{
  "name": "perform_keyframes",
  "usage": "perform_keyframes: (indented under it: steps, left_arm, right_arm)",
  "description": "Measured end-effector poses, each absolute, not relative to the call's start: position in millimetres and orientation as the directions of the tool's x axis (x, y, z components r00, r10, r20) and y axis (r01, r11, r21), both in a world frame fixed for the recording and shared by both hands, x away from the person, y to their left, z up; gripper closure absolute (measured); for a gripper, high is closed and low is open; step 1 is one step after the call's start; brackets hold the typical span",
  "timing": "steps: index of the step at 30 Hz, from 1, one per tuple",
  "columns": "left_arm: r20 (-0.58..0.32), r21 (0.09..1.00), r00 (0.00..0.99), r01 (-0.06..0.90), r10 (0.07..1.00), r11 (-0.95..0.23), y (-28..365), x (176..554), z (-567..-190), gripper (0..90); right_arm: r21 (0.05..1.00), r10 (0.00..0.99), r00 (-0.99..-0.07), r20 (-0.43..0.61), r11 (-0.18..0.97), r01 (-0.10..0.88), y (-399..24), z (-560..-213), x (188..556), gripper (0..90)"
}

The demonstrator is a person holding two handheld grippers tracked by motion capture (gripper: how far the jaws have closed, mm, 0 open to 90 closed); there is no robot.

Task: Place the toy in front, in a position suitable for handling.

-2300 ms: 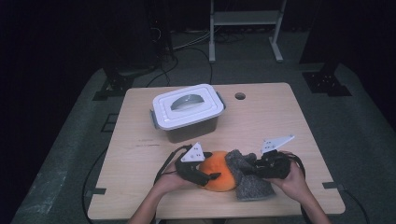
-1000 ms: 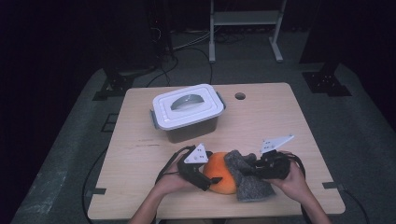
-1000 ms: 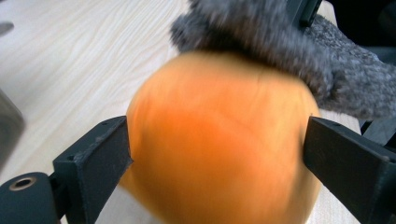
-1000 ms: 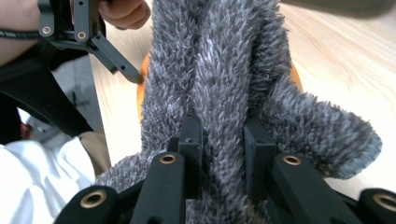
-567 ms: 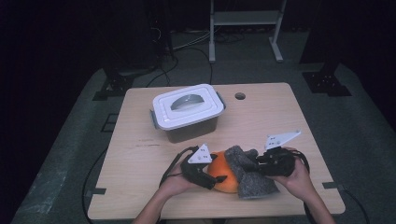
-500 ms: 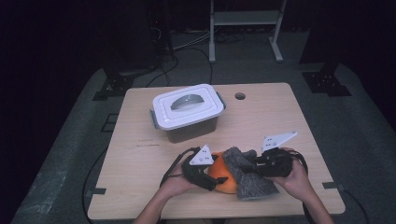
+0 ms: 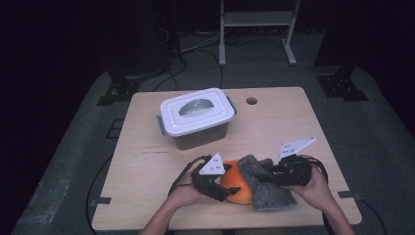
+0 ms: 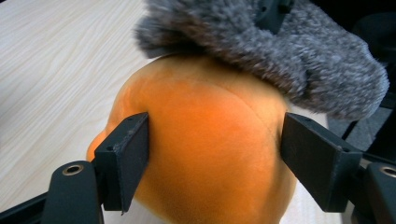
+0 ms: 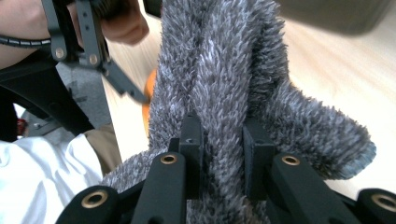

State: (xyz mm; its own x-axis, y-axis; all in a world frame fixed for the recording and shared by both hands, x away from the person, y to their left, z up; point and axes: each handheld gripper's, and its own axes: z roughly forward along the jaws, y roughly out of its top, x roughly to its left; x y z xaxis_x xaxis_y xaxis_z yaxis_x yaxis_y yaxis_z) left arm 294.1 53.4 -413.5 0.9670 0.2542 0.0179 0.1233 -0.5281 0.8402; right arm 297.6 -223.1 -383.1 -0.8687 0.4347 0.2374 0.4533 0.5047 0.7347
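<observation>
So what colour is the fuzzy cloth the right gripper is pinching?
Grey, a speckled shaggy pile. The fuzzy cloth shows best in the right gripper view.

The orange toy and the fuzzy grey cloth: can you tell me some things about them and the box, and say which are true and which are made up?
1. The right gripper pinches the grey cloth. True.
2. The orange toy sits between the left gripper's jaws. True; they have just been closing on it, and the left pad touches it.
3. The box has its lid off. False: the white lid is on it.
4. The cloth lies under the toy. False: it drapes over the toy's top.
5. The box stands farther up the table than the toy. True.
</observation>
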Motion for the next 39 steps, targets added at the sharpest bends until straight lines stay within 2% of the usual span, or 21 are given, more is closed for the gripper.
perform_keyframes:
  steps: [4, 10, 15, 19, 22, 25, 33, 39]
  left_arm:
    - [0.036, 0.838, 0.969, 0.104, 0.245, -0.536, 53, 291, -410, 24.6]
    - [0.059, 0.837, 0.962, 0.099, 0.268, -0.538, 53, 293, -409, 18.8]
    - [0.046, 0.842, 0.964, 0.105, 0.263, -0.529, 51, 291, -412, 24.5]
    - [0.07, 0.85, 0.968, 0.068, 0.24, -0.523, 47, 286, -409, 28.9]
    - [0.081, 0.852, 0.971, 0.05, 0.226, -0.521, 44, 283, -408, 29.1]
    - [0.084, 0.843, 0.972, 0.048, 0.219, -0.537, 45, 283, -409, 29.1]
    - [0.063, 0.843, 0.972, 0.068, 0.225, -0.533, 50, 288, -414, 29.1]
    - [0.081, 0.839, 0.977, 0.039, 0.196, -0.543, 49, 286, -415, 29.4]
  right_arm:
    - [0.735, 0.432, -0.879, 0.201, 0.527, 0.427, -213, -381, 296, 72.9]
    - [0.702, 0.406, -0.874, 0.267, 0.54, 0.465, -221, -394, 299, 72.7]
    - [0.695, 0.424, -0.872, 0.244, 0.55, 0.462, -226, -388, 298, 73.7]
    - [0.75, 0.397, -0.887, 0.237, 0.505, 0.426, -222, -370, 291, 74.4]
    - [0.765, 0.39, -0.898, 0.204, 0.509, 0.395, -211, -365, 287, 74.4]
    - [0.747, 0.398, -0.892, 0.214, 0.522, 0.412, -203, -373, 291, 74.2]
    - [0.702, 0.428, -0.875, 0.225, 0.552, 0.45, -220, -385, 296, 73.9]
    - [0.756, 0.422, -0.882, 0.21, 0.501, 0.42, -214, -375, 294, 74.0]
